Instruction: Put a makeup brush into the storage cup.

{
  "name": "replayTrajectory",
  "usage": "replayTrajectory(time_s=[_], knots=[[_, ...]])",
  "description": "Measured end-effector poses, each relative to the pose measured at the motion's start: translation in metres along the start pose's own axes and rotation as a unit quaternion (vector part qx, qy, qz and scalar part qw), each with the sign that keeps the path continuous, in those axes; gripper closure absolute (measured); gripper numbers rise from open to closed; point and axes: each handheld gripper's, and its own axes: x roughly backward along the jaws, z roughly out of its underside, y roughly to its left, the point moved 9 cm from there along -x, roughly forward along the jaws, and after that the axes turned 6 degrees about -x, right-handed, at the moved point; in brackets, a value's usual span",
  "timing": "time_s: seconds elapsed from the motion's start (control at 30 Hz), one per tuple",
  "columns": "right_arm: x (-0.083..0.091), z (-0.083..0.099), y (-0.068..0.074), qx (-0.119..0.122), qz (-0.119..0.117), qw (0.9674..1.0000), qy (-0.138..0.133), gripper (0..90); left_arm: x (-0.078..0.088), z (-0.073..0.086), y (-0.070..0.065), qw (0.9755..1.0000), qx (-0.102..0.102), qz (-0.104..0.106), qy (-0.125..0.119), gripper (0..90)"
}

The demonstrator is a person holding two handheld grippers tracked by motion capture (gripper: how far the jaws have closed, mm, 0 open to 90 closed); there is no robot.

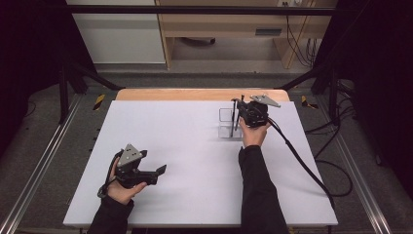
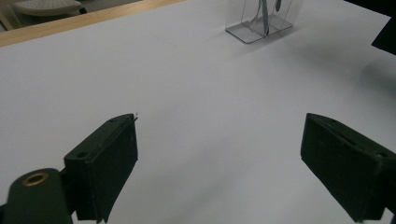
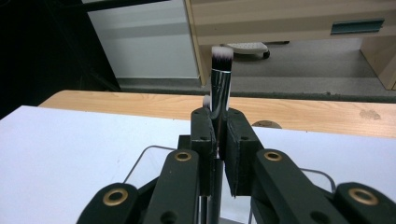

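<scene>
brush clamped upright in right gripper over clear holder; left gripper wide (empty).

One makeup brush, one clear acrylic holder, and two grippers were on one table.

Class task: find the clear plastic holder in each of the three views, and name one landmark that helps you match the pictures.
High view: the clear holder stands right of centre on the white table top, just left of the right claw.
Left gripper view: at the top edge, right of centre, a brush handle inside.
Right gripper view: its rim shows low down, behind the claw.
Shared landmark: the table's wooden far edge.
</scene>
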Motion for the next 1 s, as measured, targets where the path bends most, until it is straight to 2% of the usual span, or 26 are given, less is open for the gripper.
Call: replayTrajectory(time_s=[0.3,0.9,1.0], knots=[[-0.003,0.01,-0.002,-0.001,0.001,0.9999,0.011,83.7,0.0,0.0,-0.001,1.0,0.0,0.001,0.001,10.3],[-0.006,0.024,-0.003,0.016,0.011,0.9987,0.047,83.2,-0.001,0.001,-0.001,1.0,-0.002,0.0,0.004,10.3],[-0.005,0.025,-0.002,0.014,0.011,0.9986,0.051,79.5,-0.001,0.001,-0.001,1.0,-0.002,0.0,0.003,10.3]])
